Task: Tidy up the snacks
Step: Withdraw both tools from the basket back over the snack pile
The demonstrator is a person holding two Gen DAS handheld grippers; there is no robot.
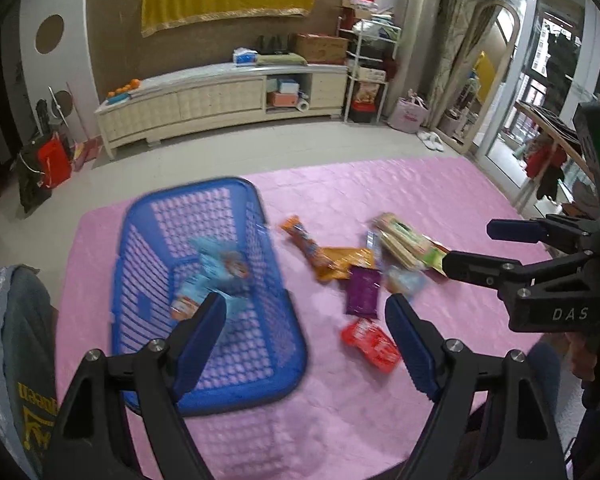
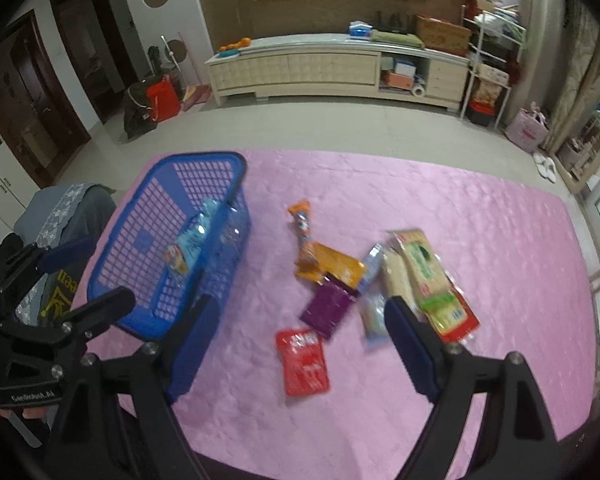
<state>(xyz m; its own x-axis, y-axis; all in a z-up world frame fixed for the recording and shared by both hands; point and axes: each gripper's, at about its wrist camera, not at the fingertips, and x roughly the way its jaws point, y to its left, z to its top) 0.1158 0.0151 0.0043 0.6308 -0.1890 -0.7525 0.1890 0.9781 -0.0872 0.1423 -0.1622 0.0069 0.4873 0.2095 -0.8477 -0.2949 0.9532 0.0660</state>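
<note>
Blue basket (image 1: 204, 396): I see its near corner covered by my left gripper (image 1: 306, 316).
Light blue packets (image 1: 216, 276) in basket: smeared, print unreadable to me.
Clear pouch (image 2: 374, 314): partly behind my right gripper (image 2: 298, 316) finger; contents I can't make out.
Red packet (image 2: 304, 362): lettering too blurred to read.
Pink mat (image 2: 500, 240): near edge cut off at the bottom.

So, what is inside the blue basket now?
The blue basket holds light-blue snack packets; motion blur hides their exact number. Anything beneath them is covered.
</note>
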